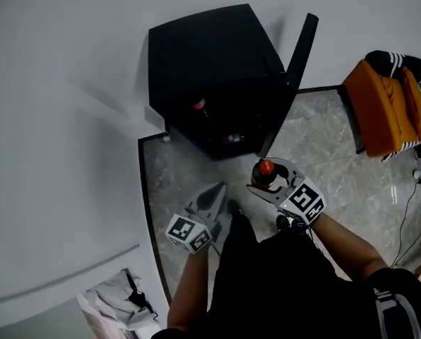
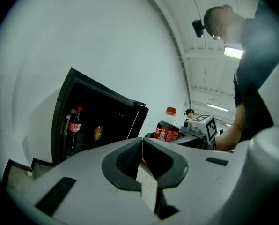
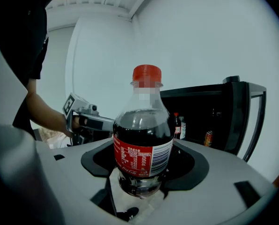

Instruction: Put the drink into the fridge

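A cola bottle [image 3: 143, 139] with a red cap is held upright between the jaws of the right gripper [image 3: 142, 177], which are pinched on its lower body. It is carried in front of a black mini fridge [image 1: 210, 62], well apart from it and still outside. The fridge door [image 1: 295, 69] is swung open. Inside, another red-capped bottle [image 2: 74, 125] and a can [image 2: 98, 132] are seen on a shelf. The left gripper [image 2: 142, 161] is held beside the right one, its jaws pressed together on nothing. Grey stone floor tiles [image 1: 316, 133] are seen below.
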